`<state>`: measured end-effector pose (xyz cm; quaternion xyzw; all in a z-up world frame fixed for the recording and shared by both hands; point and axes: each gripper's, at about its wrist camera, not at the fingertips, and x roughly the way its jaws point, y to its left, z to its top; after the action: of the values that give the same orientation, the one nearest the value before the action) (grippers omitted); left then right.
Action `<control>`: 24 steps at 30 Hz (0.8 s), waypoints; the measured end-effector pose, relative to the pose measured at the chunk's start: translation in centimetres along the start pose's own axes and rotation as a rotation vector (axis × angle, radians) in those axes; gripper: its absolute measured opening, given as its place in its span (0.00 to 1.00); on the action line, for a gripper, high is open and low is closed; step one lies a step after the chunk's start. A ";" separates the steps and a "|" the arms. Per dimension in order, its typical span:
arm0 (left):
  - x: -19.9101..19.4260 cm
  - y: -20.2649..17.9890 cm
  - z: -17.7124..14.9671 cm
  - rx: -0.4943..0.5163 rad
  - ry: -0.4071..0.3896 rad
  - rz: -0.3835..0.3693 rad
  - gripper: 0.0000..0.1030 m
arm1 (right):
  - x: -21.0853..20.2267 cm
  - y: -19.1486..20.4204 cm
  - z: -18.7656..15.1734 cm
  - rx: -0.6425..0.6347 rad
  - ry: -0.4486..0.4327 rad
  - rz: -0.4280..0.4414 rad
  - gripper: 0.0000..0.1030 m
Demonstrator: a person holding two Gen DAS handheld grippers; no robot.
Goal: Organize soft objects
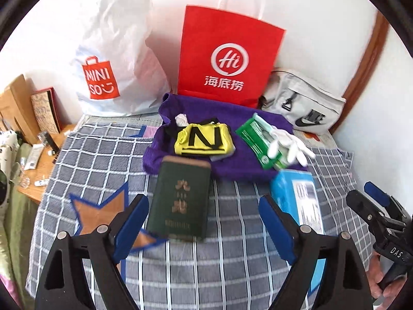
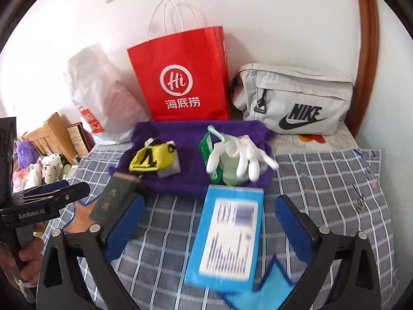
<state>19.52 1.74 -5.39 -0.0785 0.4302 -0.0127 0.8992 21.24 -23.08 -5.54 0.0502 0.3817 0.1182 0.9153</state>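
Observation:
A purple towel [image 1: 232,164] [image 2: 191,139] lies on the checked cloth. On it sit a yellow pouch with a black N [image 1: 204,139] [image 2: 149,159], a green packet [image 1: 254,135] [image 2: 205,146] and a white glove [image 1: 289,146] [image 2: 242,157]. A dark green box [image 1: 180,196] [image 2: 113,199] lies in front of my open left gripper [image 1: 204,226]. A blue packet [image 1: 299,196] [image 2: 227,237] lies between the fingers of my open right gripper [image 2: 209,230]. Both grippers are empty.
A red paper bag [image 1: 227,56] [image 2: 183,77], a white Miniso plastic bag [image 1: 116,62] [image 2: 98,95] and a grey Nike pouch [image 1: 302,100] [image 2: 294,98] stand against the wall behind. A wooden side table [image 1: 44,162] with clutter is at the left.

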 end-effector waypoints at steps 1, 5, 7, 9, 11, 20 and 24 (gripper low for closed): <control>-0.7 -0.2 -0.5 0.002 -0.009 0.002 0.87 | -0.9 0.1 -0.7 -0.004 -0.004 -0.014 1.00; -3.7 -1.0 -2.9 0.014 -0.040 0.011 0.93 | -3.9 0.5 -3.0 -0.015 -0.013 -0.081 1.00; -5.0 -1.4 -4.1 0.023 -0.050 0.019 0.94 | -5.2 0.6 -3.9 -0.013 -0.018 -0.083 1.00; -6.4 -1.8 -5.3 0.022 -0.065 0.023 0.94 | -6.6 0.6 -4.7 -0.008 -0.024 -0.080 1.00; -7.4 -2.2 -6.1 0.027 -0.073 0.021 0.94 | -8.0 0.7 -5.6 -0.003 -0.029 -0.084 1.00; -12.2 -3.6 -9.7 0.044 -0.138 0.077 0.94 | -12.8 0.9 -8.7 -0.003 -0.049 -0.106 1.00; -13.8 -4.1 -10.7 0.053 -0.162 0.083 0.94 | -14.5 1.3 -9.5 -0.016 -0.068 -0.110 0.99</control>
<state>2.69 -2.41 -0.71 -0.0376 0.3583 0.0198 0.9326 4.35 -25.55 -2.02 0.0258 0.3515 0.0689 0.9333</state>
